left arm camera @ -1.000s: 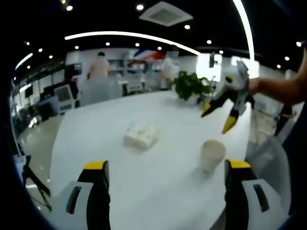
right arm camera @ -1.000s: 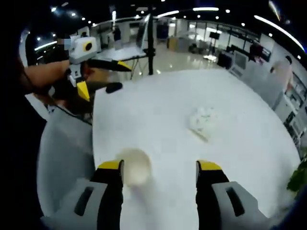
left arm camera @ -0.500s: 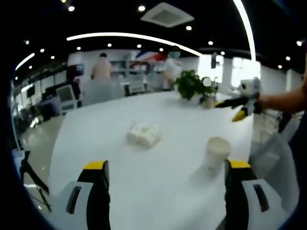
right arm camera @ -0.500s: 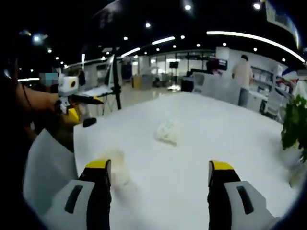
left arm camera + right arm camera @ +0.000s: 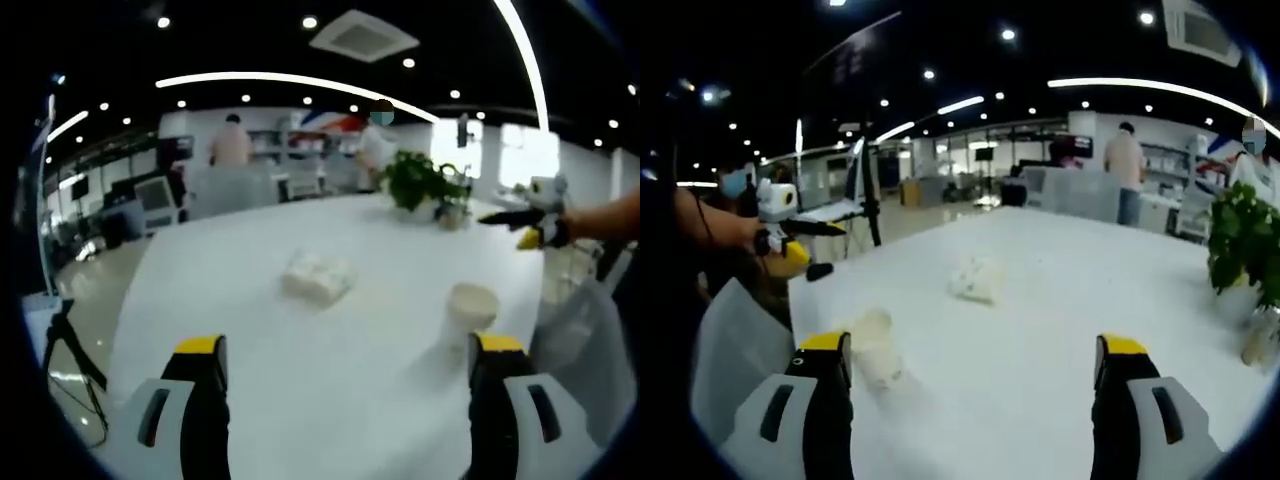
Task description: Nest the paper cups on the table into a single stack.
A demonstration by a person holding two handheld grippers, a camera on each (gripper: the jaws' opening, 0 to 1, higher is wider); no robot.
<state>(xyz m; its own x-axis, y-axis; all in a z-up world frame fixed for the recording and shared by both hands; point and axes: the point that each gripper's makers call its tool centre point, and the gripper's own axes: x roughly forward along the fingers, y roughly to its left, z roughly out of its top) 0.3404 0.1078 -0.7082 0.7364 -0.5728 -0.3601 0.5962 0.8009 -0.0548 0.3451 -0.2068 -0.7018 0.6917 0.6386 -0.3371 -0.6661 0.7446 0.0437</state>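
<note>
While you have lifted both tools back and levelled them over the last second, nothing on the white table [image 5: 250,300] has been touched. Your left gripper [image 5: 345,375] hangs released, jaws spread wide with nothing between them, and your right gripper [image 5: 975,375] is just as wide and empty; in the left gripper view it has drawn off from above the table's middle to the far right edge. One paper cup [image 5: 470,312] stands upright on the table just beside your left tool's right jaw; in the right gripper view the same cup [image 5: 876,346] sits just beside the left jaw. I can make out only this one cup or stack, so I cannot tell whether others remain to be nested. A crumpled white wad [image 5: 317,276] lies well apart from it toward mid-table, and a potted plant [image 5: 420,185] stands at the far edge. With both tools withdrawn, my guess is that the stacking is either finished or paused.
</note>
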